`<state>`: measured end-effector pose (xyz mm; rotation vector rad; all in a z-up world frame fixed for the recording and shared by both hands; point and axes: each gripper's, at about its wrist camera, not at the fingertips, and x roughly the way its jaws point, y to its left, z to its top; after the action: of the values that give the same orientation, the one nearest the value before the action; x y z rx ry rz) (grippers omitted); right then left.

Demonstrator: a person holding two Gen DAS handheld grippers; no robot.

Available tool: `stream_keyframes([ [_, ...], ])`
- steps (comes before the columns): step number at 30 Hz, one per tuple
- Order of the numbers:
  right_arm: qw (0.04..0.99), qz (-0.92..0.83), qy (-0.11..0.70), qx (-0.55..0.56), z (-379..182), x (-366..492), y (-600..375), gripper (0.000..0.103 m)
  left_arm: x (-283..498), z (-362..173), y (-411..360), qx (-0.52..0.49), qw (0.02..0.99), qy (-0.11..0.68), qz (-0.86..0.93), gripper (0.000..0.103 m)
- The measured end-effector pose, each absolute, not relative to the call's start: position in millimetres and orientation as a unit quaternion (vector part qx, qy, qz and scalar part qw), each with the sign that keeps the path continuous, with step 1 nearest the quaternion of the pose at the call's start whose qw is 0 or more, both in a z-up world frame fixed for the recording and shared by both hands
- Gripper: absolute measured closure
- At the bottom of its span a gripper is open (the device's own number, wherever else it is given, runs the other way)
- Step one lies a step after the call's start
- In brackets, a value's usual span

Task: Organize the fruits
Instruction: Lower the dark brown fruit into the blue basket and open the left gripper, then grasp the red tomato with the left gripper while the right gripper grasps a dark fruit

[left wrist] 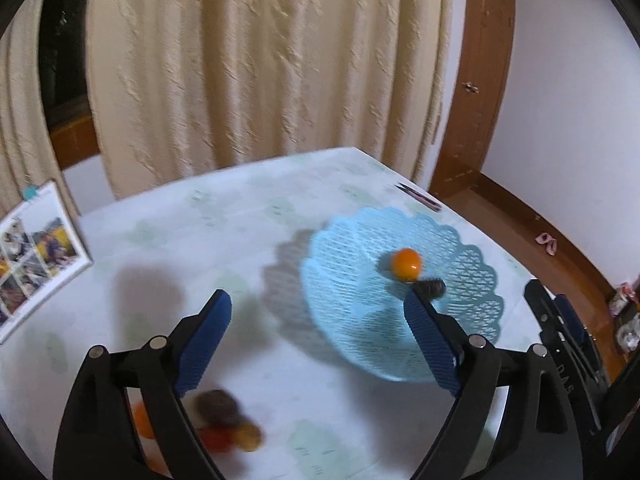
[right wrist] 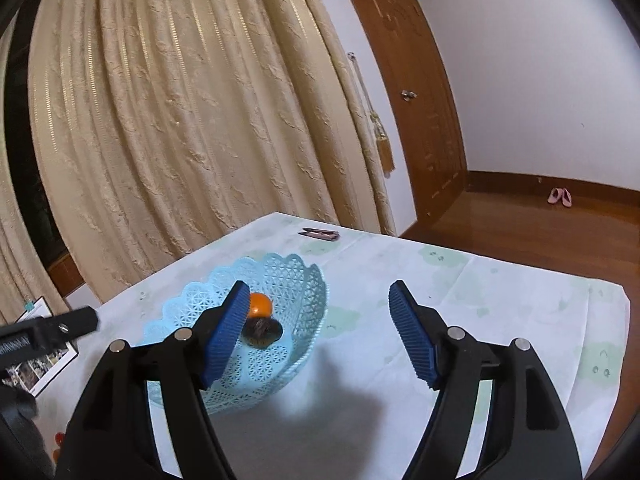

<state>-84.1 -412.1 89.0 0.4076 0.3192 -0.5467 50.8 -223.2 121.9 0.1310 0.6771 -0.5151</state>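
I see a light blue plastic lattice basket [right wrist: 240, 320] with a scalloped rim standing on the bench [right wrist: 460, 304], which has a white cloth with pale green marks. Inside the basket lies a small round orange fruit [right wrist: 261, 306] with a smooth shiny skin, and touching it, on the side nearer to me, a dark brown rough-skinned fruit [right wrist: 262, 331]. In the left wrist view the same orange fruit [left wrist: 406, 264] and dark fruit [left wrist: 430, 289] sit near the middle of the basket [left wrist: 380, 280].

To the left of the basket, close under my left tongs [left wrist: 318, 312], there is a small blurred heap of fruits [left wrist: 224, 420] on the cloth: one dark brown, one red, one yellow-brown, and something orange behind the black arm. I cannot tell more about them because of the blur.

The left tongs stand wide apart and hold nothing; the right blue ribbed pad [left wrist: 430, 344] overlaps the basket in the picture, but I cannot tell if it touches it. The right tongs [right wrist: 318, 304] are also spread wide and empty, above the bench just to the right of the basket; the left pad [right wrist: 226, 332] is in front of the basket in the picture.

Beyond the basket, at the far bench edge, lies a small dark and pink clip-like thing [right wrist: 320, 234]. Far to the left of the basket a printed sheet with photos [left wrist: 34, 248] lies on the bench. Behind are a cream curtain [right wrist: 180, 120] and a brown wooden door [right wrist: 416, 92].
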Motion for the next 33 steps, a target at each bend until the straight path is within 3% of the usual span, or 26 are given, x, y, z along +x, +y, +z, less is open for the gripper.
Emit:
stream_keyframes([
  [14, 0.937, -0.245, 0.171, 0.180, 87, -76, -402, 0.029, 47, 145, -115, 0.048, 0.934, 0.313, -0.167, 0.014],
  [33, 0.953, -0.168, 0.210, 0.138, 91, -72, -348, 0.029, 56, 68, -28, 0.002, 0.906, 0.414, -0.085, 0.017],
])
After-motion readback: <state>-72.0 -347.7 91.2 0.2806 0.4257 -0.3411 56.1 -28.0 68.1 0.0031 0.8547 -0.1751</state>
